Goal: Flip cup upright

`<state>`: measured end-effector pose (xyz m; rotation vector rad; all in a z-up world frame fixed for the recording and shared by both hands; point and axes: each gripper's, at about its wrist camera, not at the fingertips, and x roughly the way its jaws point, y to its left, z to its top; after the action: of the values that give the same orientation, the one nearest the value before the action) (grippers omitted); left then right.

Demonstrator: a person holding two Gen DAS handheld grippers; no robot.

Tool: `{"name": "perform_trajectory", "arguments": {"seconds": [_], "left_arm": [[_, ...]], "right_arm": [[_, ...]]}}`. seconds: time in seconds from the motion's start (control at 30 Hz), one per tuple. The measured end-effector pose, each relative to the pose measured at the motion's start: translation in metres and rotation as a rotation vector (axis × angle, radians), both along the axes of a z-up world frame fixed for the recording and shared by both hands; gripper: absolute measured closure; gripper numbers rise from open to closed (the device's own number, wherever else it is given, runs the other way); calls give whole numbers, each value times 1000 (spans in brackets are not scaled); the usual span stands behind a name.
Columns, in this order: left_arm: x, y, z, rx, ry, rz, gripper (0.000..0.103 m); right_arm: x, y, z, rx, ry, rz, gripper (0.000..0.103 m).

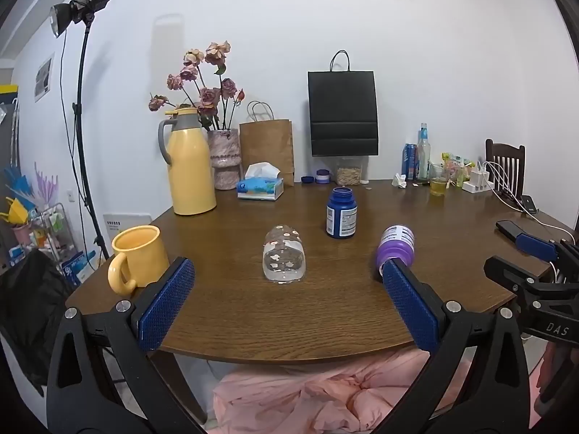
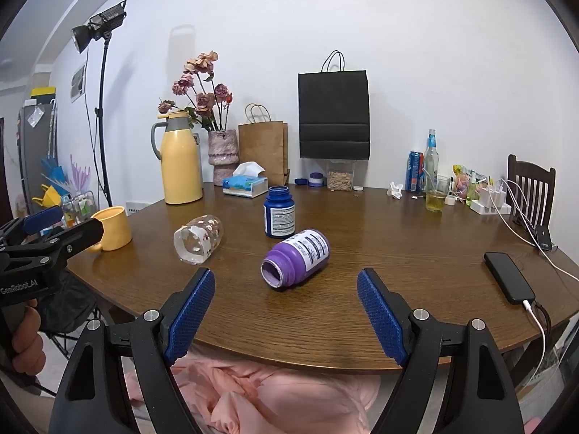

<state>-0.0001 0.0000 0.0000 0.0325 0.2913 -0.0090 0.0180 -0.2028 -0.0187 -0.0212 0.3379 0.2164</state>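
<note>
A clear glass cup (image 1: 284, 258) with small flower prints lies on its side on the brown table (image 1: 289, 318), its mouth towards me; in the right wrist view (image 2: 198, 239) it lies left of centre. My left gripper (image 1: 287, 278) is open and empty, low over the table's front edge, with the cup just beyond and between its fingers. My right gripper (image 2: 286, 282) is open and empty at the front edge, with a tipped purple bottle (image 2: 296, 260) just ahead of it.
A yellow mug (image 1: 139, 258) stands upright at the left edge. A blue bottle (image 1: 341, 213) stands behind the cup. A yellow thermos (image 1: 188, 162), flower vase (image 1: 225, 157), tissue box (image 1: 260, 186), paper bags, drinks and a phone (image 2: 508, 276) occupy the back and right.
</note>
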Motion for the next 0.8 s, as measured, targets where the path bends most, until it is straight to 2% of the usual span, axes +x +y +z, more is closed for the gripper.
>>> {"name": "perform_trajectory", "arguments": {"seconds": [0.8], "left_arm": [[-1,3,0,5,-2,5,0]], "right_arm": [[0,-1,1,-3,-6,-1,18]]}}
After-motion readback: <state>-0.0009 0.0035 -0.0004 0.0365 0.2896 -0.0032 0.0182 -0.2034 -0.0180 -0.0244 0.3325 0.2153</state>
